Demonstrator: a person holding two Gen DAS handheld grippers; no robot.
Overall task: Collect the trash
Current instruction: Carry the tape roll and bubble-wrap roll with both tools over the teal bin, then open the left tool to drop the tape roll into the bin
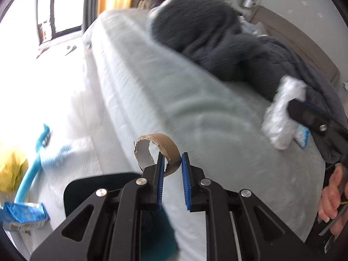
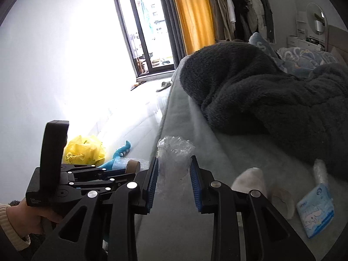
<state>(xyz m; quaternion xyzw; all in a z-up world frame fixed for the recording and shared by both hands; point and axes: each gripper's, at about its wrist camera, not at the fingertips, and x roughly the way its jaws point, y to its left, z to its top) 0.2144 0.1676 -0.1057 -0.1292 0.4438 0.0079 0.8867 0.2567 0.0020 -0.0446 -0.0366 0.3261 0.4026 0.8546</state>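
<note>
Left wrist view: no writing is legible. The left gripper [image 1: 171,165] reaches over the pale bed [image 1: 174,100] edge, its jaws narrow and pinching the wall of a torn brown cardboard tube [image 1: 167,148], held in the air. At right, the right gripper [image 1: 304,113] clamps crumpled bubble wrap [image 1: 280,113].

Right wrist view: the tissue pack [image 2: 316,211] bears a cartoon; its text is too small to read. The right gripper [image 2: 174,176] points along the bed, jaws closed on the clear, crinkled wrap. A dark blanket [image 2: 261,91] lies beyond.
</note>
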